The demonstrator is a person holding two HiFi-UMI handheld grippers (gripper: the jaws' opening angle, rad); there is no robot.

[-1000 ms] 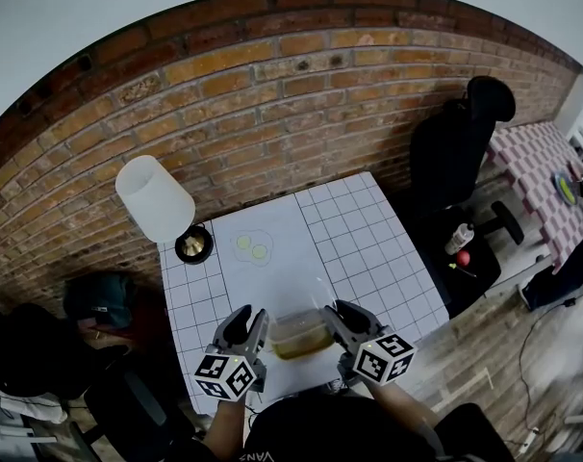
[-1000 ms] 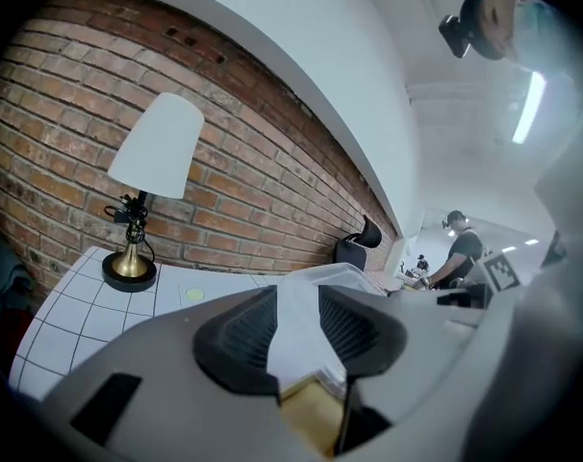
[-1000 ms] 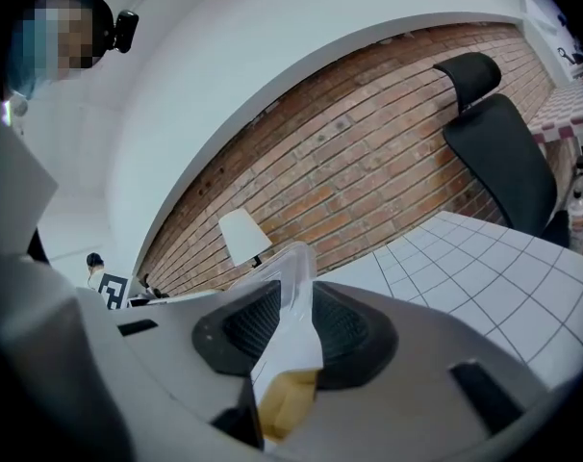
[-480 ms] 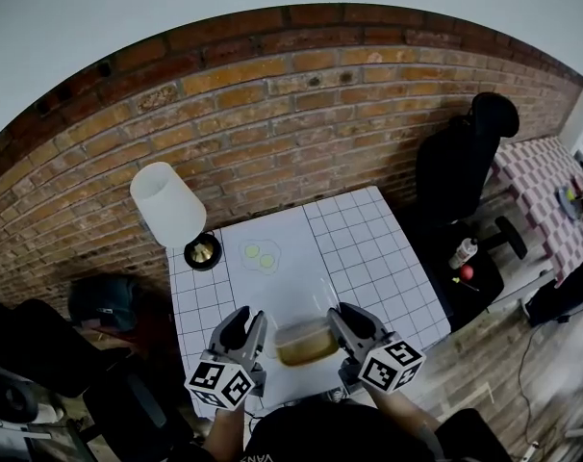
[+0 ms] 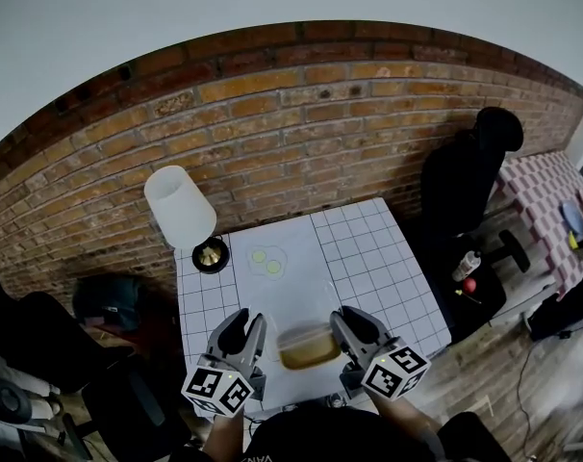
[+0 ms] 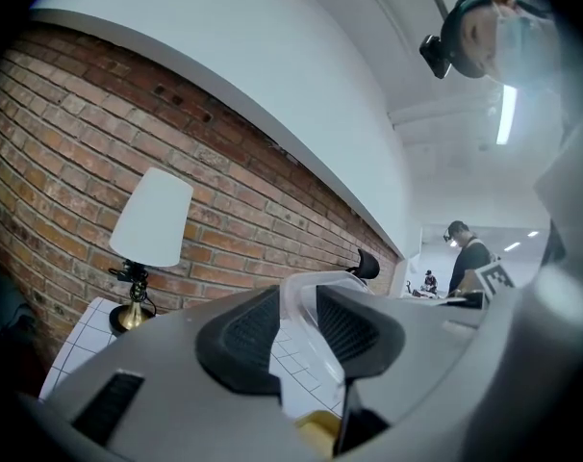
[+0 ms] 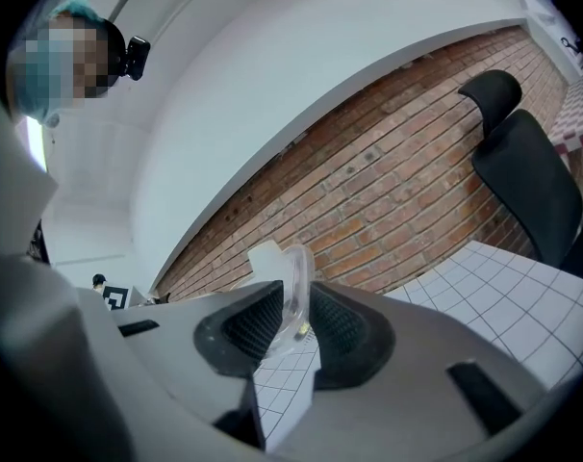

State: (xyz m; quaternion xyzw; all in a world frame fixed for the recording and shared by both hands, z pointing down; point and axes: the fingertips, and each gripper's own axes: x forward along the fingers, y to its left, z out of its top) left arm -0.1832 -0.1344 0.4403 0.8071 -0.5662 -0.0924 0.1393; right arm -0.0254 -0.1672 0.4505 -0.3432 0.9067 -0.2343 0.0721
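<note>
Container (image 5: 309, 346): clear, brownish contents, held over near edge of surface (image 5: 368, 258).
Left tongs (image 5: 241, 333): clamped on its left rim, pointed forward.
Right tongs (image 5: 355, 327): clamped on right rim, level alongside.

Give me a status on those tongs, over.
Status: left tongs and right tongs both shut on tub, one each end. It sits over table near edge. Far side: lamp, plate; nothing in the way.

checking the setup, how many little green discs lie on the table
2: one green disc nearer the lamp, the other just right of it. None seems hidden.
</note>
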